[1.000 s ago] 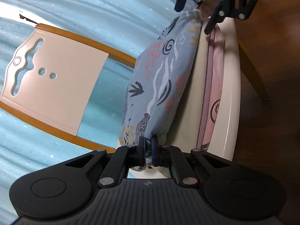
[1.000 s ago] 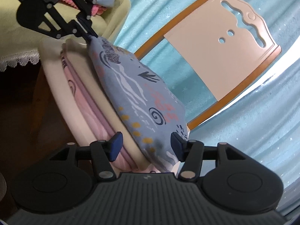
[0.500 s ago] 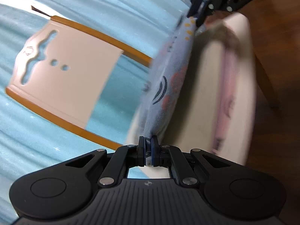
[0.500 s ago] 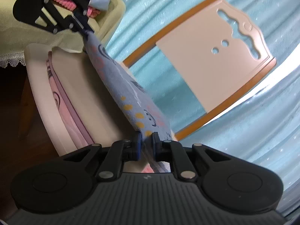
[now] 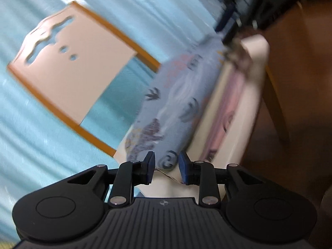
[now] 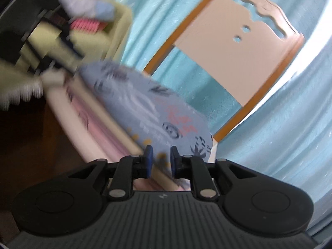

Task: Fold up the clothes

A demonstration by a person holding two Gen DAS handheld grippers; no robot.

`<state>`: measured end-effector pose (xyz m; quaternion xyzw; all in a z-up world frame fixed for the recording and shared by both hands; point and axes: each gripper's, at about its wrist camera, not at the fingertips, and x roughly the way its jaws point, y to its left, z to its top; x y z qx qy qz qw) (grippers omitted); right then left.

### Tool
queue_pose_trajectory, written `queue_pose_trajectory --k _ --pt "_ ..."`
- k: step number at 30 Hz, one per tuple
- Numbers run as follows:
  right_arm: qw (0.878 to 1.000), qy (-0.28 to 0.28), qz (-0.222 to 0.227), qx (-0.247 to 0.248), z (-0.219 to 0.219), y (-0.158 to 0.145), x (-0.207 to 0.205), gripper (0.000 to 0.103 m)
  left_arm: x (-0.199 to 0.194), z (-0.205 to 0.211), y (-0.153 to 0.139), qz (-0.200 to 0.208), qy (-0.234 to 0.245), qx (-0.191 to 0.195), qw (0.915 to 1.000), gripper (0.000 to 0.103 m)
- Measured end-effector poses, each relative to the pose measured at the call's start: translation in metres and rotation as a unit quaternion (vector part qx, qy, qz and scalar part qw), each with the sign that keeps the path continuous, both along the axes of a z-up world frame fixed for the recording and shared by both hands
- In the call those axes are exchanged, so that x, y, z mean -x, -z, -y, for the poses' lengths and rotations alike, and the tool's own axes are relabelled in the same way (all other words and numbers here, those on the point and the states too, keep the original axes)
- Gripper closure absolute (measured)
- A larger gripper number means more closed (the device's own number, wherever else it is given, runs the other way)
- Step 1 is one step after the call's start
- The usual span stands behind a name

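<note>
Lying folded on the stack at the centre of both views is the blue patterned garment point(image 5: 176, 108), on top of a cream layer point(image 5: 209, 112) and a pink one point(image 5: 228, 112), all on the pale chair seat point(image 5: 249, 108); my left hand-held gripper point(image 5: 166, 167) at the bottom of its frame has just been opening, its jaws a little apart with the cloth's near corner between them, pads clear of it; my right hand-held gripper point(image 6: 161, 161) has likewise just been opening, jaws slightly parted around the garment's near edge, not pressing; the chair back point(image 6: 238, 47) stands at upper right before the turquoise curtain point(image 6: 280, 145); a yellow-green cloth point(image 6: 87, 39) lies blurred at upper left.
</note>
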<state>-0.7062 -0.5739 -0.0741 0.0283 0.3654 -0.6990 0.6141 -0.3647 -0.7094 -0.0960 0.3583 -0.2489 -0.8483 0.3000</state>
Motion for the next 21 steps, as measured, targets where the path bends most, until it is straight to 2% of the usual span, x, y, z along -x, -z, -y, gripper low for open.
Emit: queue_pose_trajectory --k 3,6,7,9,11,16,18,21 --pt "0.997 0.030 0.067 0.008 0.016 -0.006 0.017 0.083 0.000 0.009 -0.012 -0.049 -0.031 -0.042 0.9974 0.073" --pt "0.990 0.057 0.133 -0.001 0.027 -0.001 0.036 0.079 0.013 0.022 -0.012 -0.067 -0.060 -0.091 0.9918 0.073" --pt "0.986 0.065 0.156 -0.007 0.031 0.002 0.043 0.079 0.018 0.026 -0.009 -0.066 -0.067 -0.105 0.9901 0.073" --pt "0.976 0.077 0.204 -0.012 0.029 0.008 0.055 0.079 0.025 0.024 0.003 -0.040 -0.063 -0.112 0.9909 0.076" --pt "0.974 0.077 0.215 -0.008 0.024 0.011 0.060 0.079 0.024 0.022 0.007 -0.032 -0.064 -0.116 0.9906 0.084" --pt "0.974 0.076 0.215 -0.005 0.020 0.015 0.059 0.078 0.020 0.018 0.013 -0.035 -0.077 -0.127 0.9883 0.084" --pt "0.974 0.077 0.214 -0.004 0.021 0.016 0.058 0.077 0.023 0.022 0.013 -0.034 -0.087 -0.135 0.9865 0.083" --pt "0.967 0.091 0.240 -0.004 0.020 0.013 0.063 0.076 0.031 0.033 0.007 -0.049 -0.112 -0.161 0.9794 0.075"
